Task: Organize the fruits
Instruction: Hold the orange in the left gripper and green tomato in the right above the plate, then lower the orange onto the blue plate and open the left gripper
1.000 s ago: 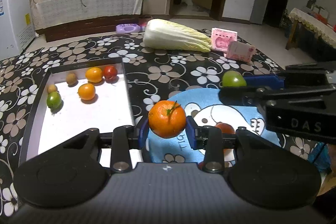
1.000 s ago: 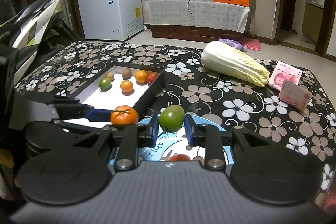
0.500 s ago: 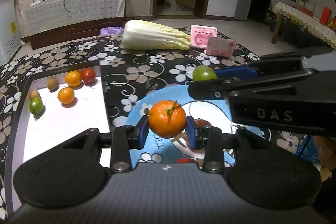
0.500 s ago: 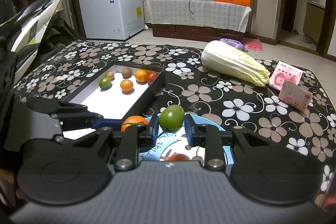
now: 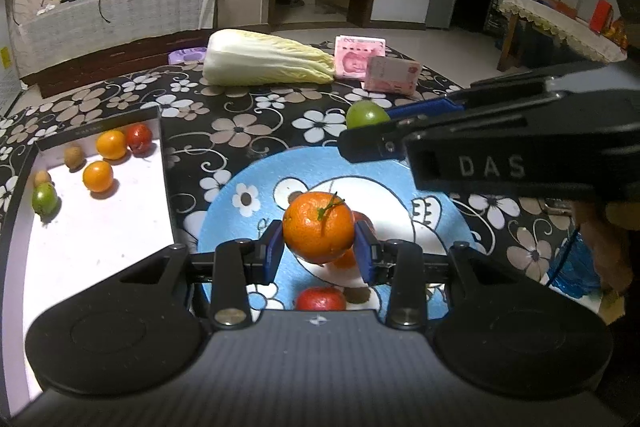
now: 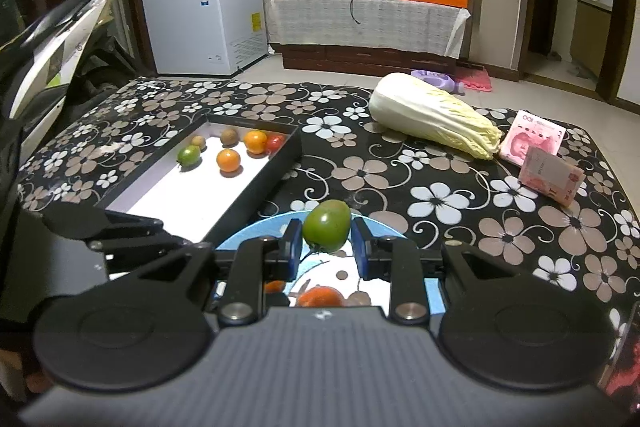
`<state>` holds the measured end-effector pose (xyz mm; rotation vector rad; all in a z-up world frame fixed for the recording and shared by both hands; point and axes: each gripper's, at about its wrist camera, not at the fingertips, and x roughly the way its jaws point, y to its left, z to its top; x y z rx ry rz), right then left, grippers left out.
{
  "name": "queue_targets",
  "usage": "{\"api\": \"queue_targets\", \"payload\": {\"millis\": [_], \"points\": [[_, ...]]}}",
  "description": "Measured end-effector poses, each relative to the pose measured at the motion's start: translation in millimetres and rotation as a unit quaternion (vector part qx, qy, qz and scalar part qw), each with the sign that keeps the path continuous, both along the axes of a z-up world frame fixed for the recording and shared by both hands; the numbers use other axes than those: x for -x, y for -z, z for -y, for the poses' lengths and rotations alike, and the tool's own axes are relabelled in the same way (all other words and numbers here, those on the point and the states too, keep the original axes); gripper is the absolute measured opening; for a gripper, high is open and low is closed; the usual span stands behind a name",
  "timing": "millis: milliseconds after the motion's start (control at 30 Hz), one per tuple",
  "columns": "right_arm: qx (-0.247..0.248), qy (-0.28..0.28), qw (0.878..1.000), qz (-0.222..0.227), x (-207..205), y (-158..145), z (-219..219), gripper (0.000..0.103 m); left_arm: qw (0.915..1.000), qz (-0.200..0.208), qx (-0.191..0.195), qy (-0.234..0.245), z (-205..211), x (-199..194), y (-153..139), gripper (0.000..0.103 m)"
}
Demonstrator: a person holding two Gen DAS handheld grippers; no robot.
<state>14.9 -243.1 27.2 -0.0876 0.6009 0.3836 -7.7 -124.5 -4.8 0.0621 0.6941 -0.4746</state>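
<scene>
An orange mandarin [image 5: 319, 227] was clamped between the left gripper [image 5: 319, 251] fingers [image 5: 273, 251], held above the blue plate [image 5: 240, 203]. A green fruit [image 6: 327, 225] was gripped by the right gripper [image 6: 327, 247], over the plate's far edge. Six small fruits were noted in the black tray [image 6: 280, 171] on the floral bench [image 6: 440, 195].

Orange mandarin [image 5: 319, 227] and green fruit [image 6: 327, 225] held above blue plate [image 5: 240, 195].

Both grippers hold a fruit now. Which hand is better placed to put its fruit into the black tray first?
Probably the left. The left gripper, shut on the orange, hangs next to the black tray; the right gripper with the green fruit is farther.
</scene>
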Motion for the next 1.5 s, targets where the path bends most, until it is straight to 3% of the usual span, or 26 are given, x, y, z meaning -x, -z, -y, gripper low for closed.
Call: {"api": "queue_targets", "payload": {"millis": [300, 900, 1500], "points": [[0.001, 0.008, 1.000, -0.004, -1.9, 2.5, 4.1, 0.029, 0.9999, -0.004, -0.005, 0.014, 8.4, 0.7, 6.7, 0.043], [0.002, 0.002, 1.000, -0.009, -1.7, 5.1, 5.1, 0.029, 0.9982, -0.016, -0.027, -0.051, 2.8, -26.1, 22.0, 0.043], [0.002, 0.003, 1.000, -0.009, -1.2, 5.3, 6.6, 0.029, 0.9983, -0.011, -0.033, -0.047, 6.5, -30.6, 25.7, 0.044]]}}
